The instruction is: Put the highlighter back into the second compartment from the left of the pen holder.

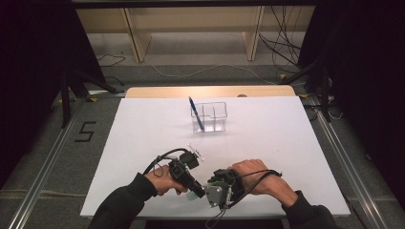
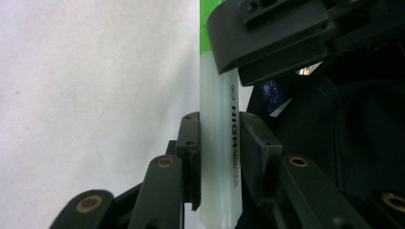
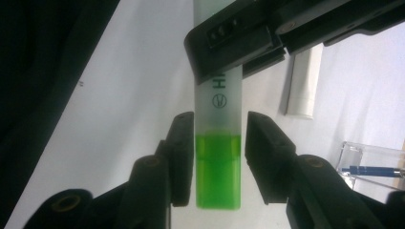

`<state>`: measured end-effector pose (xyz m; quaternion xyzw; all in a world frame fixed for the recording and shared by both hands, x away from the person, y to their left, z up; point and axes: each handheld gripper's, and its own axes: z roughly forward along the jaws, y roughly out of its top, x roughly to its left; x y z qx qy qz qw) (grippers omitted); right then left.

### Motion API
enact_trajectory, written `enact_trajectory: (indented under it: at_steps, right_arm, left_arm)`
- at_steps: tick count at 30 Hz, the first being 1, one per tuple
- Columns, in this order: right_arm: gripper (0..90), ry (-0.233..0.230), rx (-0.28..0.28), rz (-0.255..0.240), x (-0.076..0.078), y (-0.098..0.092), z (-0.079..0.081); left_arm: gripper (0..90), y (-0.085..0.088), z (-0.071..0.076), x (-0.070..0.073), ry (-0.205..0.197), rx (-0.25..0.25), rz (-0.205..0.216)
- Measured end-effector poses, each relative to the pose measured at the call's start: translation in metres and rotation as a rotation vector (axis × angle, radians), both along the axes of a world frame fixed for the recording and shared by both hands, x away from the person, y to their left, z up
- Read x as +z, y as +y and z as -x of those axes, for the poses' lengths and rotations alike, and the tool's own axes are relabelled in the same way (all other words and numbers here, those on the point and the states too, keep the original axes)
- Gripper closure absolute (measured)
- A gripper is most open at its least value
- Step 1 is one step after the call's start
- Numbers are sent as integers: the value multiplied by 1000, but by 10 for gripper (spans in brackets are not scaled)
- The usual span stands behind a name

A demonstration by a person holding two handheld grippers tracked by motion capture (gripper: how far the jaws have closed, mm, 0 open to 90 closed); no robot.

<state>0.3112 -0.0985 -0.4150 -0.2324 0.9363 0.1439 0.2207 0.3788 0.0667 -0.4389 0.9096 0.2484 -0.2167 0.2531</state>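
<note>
Frosted and white, the highlighter barrel (image 2: 220,157) sits clamped between the pads of the left hand-held gripper (image 2: 219,143). Its green cap (image 3: 217,171) lies between the jaws of the right hand-held gripper (image 3: 219,152); one pad touches the cap, the other stands a little apart, so this grip looks released. I judge that the step is pulling the cap off, or pressing it on. Next, the right jaws must close firmly on the cap. Both hover low over the white bench (image 1: 267,143), well apart from the clear organizer (image 1: 210,117) with a blue pen (image 1: 196,113).
</note>
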Motion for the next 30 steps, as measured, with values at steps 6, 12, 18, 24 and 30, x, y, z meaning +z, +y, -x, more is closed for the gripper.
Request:
enact_trajectory:
  at_steps: [6,12,18,24,30]
  right_arm:
    - [563,-7,-36,-31,8,-5,-3]
    - [496,22,-162,-170,25,-19,-14]
    - [473,17,-215,-238,33,-27,-20]
    - [431,23,-292,-314,39,-35,-29]
    - [372,86,-446,-425,41,-46,-42]
  left_arm:
    - [726,7,-3,4,-29,41,10]
    - [763,16,-8,9,-54,116,39]
    - [764,21,-11,13,-98,142,44]
    - [765,25,-12,14,-125,186,55]
    - [765,29,-14,18,-158,223,69]
